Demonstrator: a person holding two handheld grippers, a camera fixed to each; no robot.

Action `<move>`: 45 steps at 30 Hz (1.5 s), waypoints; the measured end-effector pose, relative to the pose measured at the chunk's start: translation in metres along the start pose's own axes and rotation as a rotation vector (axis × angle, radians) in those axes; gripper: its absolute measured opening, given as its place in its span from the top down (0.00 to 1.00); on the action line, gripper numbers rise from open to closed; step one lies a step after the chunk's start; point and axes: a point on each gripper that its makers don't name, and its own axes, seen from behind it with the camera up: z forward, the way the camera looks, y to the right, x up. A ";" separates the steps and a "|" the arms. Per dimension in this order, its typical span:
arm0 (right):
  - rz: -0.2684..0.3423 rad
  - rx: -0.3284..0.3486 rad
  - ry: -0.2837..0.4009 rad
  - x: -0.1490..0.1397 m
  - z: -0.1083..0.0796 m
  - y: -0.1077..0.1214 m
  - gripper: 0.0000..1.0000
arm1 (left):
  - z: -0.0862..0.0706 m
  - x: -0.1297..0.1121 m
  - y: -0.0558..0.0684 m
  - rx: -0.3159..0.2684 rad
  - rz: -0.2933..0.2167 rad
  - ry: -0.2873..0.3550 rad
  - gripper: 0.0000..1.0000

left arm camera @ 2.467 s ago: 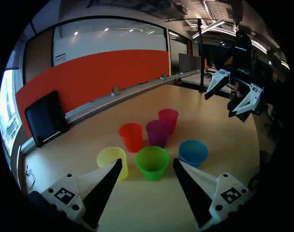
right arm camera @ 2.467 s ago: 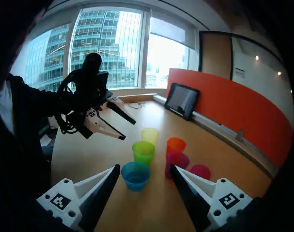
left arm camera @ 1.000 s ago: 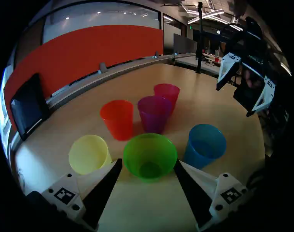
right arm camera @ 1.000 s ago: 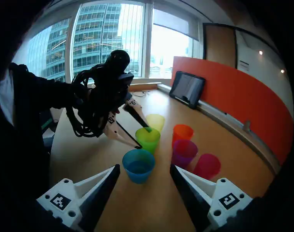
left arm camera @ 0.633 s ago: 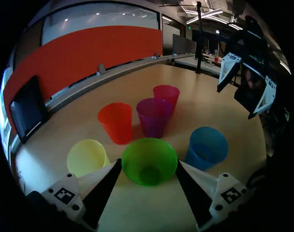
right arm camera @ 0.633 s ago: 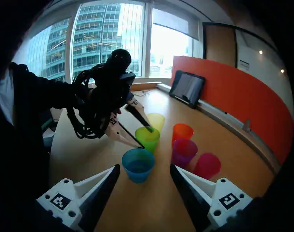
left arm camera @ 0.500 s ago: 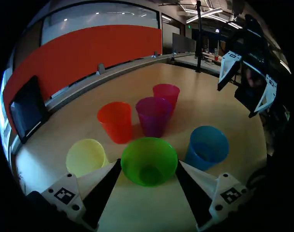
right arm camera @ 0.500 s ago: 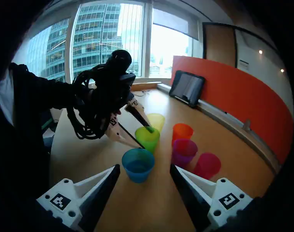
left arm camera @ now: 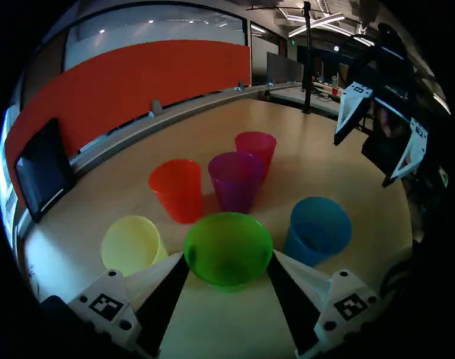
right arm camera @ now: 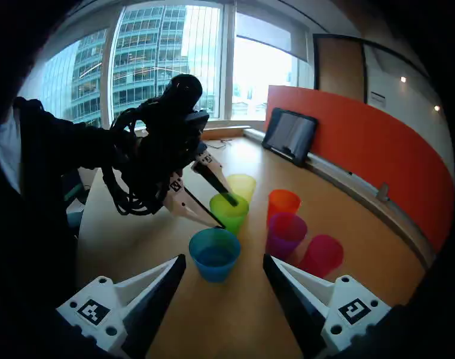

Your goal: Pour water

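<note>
A green cup (left arm camera: 227,251) stands at the front of a cluster of cups on the wooden table (left arm camera: 185,317). My left gripper (left arm camera: 226,260) has its two fingers against the cup's opposite sides and grips it. In the right gripper view the left gripper (right arm camera: 224,214) holds the green cup (right arm camera: 229,210), with a sleeve behind it. A blue cup (right arm camera: 214,254) with water in it sits just ahead of my right gripper (right arm camera: 223,258), which is open and holds nothing. From the left gripper view the right gripper (left arm camera: 360,164) hovers open above the table beyond the blue cup (left arm camera: 318,230).
A yellow cup (left arm camera: 128,245), an orange cup (left arm camera: 176,188), a purple cup (left arm camera: 235,179) and a pink cup (left arm camera: 255,149) stand close behind the green one. A dark tablet (right arm camera: 290,140) leans against the orange partition. Windows line the far wall.
My left gripper came down and forward to the green cup, and its fingers have now closed in on the cup's sides. The right gripper has stayed nearly still above the blue cup.
</note>
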 end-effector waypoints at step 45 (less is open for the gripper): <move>-0.012 0.066 -0.092 -0.045 0.076 -0.010 0.00 | -0.073 0.055 -0.021 0.094 -0.011 0.228 0.14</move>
